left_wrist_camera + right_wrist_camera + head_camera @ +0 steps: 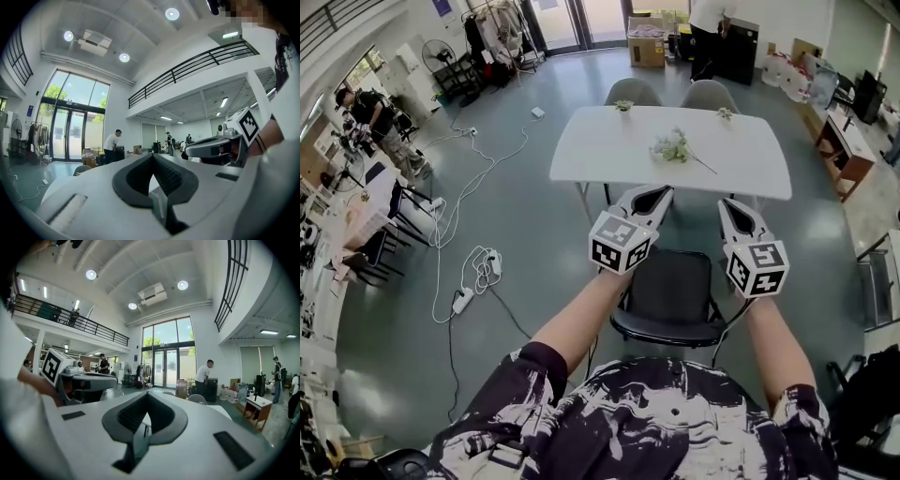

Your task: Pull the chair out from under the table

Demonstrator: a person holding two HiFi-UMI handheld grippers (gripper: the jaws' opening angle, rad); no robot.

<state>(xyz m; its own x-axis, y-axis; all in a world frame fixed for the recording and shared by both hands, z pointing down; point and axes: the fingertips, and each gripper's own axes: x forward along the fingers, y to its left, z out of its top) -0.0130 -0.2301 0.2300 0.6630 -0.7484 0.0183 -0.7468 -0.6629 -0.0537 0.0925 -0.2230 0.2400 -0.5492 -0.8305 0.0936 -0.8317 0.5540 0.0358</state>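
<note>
Chair (670,298): it stands just below me on the near side of the tabletop (600,150). Its black seat seems clear of the white edge, though from above I cannot tell whether any part is tucked under. The floor (534,244) to my left is wide open. Cables (473,277) lie well apart that way, so straight back toward me looks the safe line. I judge the chair light and stiff, a thin metal frame that should slide easily. I'd take hold at the rim nearest me, which I take for the backrest. My left gripper (658,194) and right gripper (727,202) hang level above it, both with jaws together on nothing. Flowers (673,147) lie on the tabletop, so I'd avoid jolting it.
</note>
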